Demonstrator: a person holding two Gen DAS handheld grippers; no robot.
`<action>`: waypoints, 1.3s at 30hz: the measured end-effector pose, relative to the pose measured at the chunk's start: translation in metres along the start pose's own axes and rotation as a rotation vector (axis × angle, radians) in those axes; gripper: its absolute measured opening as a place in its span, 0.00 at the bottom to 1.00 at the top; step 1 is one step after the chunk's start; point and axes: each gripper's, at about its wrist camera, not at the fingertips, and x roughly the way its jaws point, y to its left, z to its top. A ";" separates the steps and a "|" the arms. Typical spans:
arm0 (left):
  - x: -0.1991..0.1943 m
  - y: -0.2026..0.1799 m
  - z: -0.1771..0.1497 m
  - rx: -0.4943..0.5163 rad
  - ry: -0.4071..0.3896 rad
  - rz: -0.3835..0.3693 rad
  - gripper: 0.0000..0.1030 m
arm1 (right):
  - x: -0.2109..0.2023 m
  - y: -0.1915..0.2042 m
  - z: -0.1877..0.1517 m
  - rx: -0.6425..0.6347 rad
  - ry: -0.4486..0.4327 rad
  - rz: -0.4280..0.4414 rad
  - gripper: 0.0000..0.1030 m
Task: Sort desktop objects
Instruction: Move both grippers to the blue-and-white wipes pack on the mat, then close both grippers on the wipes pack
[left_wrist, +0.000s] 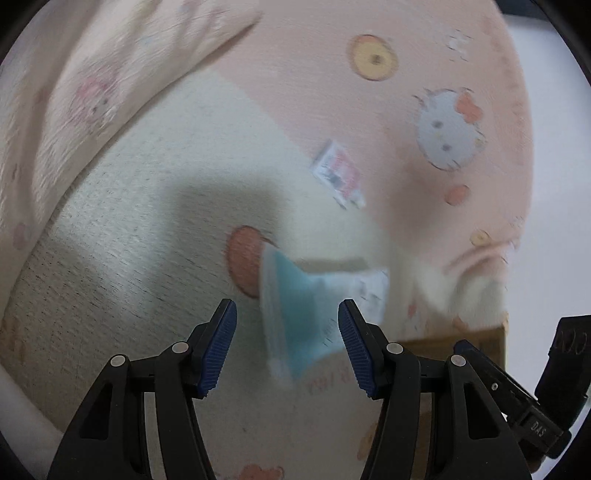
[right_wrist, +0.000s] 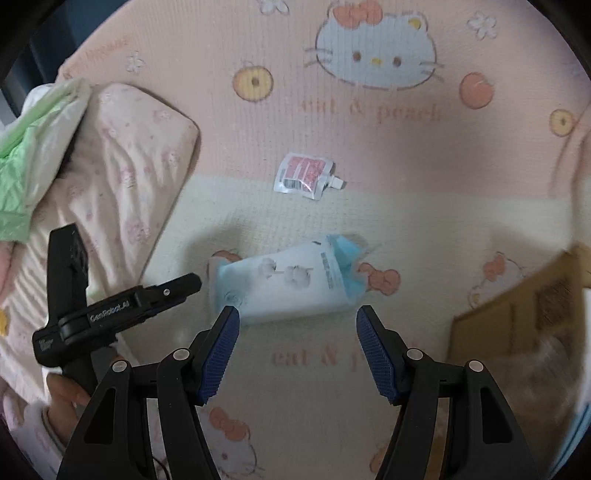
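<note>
A blue and white soft pack (right_wrist: 291, 280) lies on its side on a pink and cream cartoon-cat mat (right_wrist: 369, 110). My right gripper (right_wrist: 297, 325) hovers just in front of the pack, open, nothing between its fingers. Farther back lies a small red and white spouted pouch (right_wrist: 306, 177). In the left wrist view the same pack (left_wrist: 299, 314) is blurred and sits just beyond my open left gripper (left_wrist: 288, 321), partly between the blue pads without touching them. The pouch (left_wrist: 340, 173) lies beyond it. The left gripper (right_wrist: 184, 286) also shows at the left of the right wrist view.
A brown cardboard box (right_wrist: 524, 306) stands at the right of the mat, also seen as a box (left_wrist: 461, 339) in the left wrist view. A pink flowered pillow (right_wrist: 122, 177) and a green and white garment (right_wrist: 33, 140) lie at the left. A hand (right_wrist: 66, 395) holds the left tool.
</note>
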 end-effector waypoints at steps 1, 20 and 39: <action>0.003 0.004 0.001 -0.028 0.004 -0.012 0.60 | 0.007 -0.003 0.004 0.006 0.009 0.008 0.62; 0.031 -0.007 -0.001 0.004 0.100 -0.042 0.60 | 0.107 -0.021 0.047 0.016 0.194 0.043 0.62; 0.032 -0.006 -0.004 0.038 0.141 -0.044 0.46 | 0.112 -0.016 0.013 0.066 0.255 0.165 0.67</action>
